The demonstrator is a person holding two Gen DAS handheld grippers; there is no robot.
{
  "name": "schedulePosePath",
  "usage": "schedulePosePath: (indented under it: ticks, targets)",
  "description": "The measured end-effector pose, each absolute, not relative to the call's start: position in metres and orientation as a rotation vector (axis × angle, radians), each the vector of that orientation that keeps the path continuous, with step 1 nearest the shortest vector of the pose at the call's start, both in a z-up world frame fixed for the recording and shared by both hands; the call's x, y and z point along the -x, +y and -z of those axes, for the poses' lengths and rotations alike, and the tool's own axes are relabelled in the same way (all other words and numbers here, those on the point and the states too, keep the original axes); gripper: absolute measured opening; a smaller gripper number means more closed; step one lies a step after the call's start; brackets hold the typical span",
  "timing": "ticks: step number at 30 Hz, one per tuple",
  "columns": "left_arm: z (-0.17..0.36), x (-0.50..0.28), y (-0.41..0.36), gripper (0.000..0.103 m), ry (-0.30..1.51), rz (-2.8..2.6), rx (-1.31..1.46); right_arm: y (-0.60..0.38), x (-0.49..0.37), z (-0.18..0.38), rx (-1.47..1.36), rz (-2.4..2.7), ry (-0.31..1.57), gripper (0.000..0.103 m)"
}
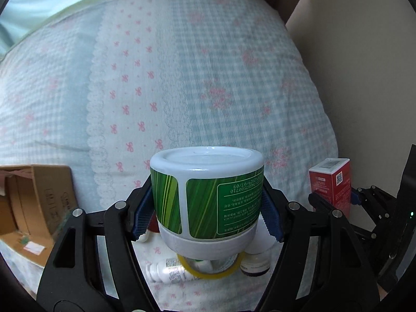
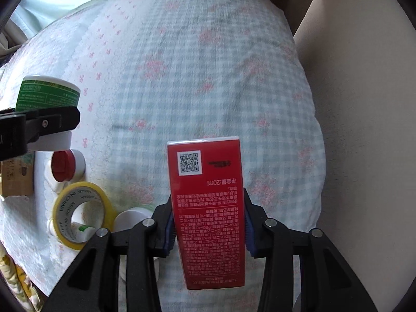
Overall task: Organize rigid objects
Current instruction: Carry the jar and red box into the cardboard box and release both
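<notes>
My left gripper is shut on a white jar with a green label, held upside down above the bed; the jar also shows in the right wrist view. My right gripper is shut on a red carton with a QR code, held upside down; the carton shows in the left wrist view at the right. Below the jar lie a yellow tape roll, a small white bottle and a dark-capped bottle. A red-capped white container lies beside the tape.
A quilt with blue check and pink flowers covers the bed. An open cardboard box stands at the left. A beige wall runs along the right. Another white cap lies near the tape.
</notes>
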State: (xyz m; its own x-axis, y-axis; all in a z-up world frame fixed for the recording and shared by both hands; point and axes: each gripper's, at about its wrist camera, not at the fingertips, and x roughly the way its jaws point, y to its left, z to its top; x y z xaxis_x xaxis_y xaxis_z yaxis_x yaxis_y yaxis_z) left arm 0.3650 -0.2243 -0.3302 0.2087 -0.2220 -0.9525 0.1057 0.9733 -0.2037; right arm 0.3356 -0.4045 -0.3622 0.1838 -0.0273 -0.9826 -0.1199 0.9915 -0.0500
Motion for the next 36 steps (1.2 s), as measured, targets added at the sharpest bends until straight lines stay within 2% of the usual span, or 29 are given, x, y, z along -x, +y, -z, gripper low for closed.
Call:
schedulePosePath:
  ticks: [10,17,25,30,36]
  targets:
    - [0.203,-0.313,-0.118,0.068,1.208,0.243,0.15,-0.318,-0.294,0.248,0.101,-0.105,1.274,0.038]
    - [0.157,-0.276,-0.01,0.068,1.137,0.229,0.107,-0.222,-0.26,0.182,0.023,-0.177,1.223,0.038]
    - [0.175,-0.254,0.132,0.068,1.182,0.241,0.069,-0.093,-0.241,0.164,-0.039,-0.193,1.216,0.038]
    - [0.211,-0.26,0.2,0.068,1.234,0.224,0.025,-0.023,-0.245,0.185,-0.071,-0.23,1.252,0.038]
    - [0.263,-0.279,0.238,0.068,1.312,0.204,0.021,0.038,-0.263,0.228,-0.021,-0.312,1.309,0.038]
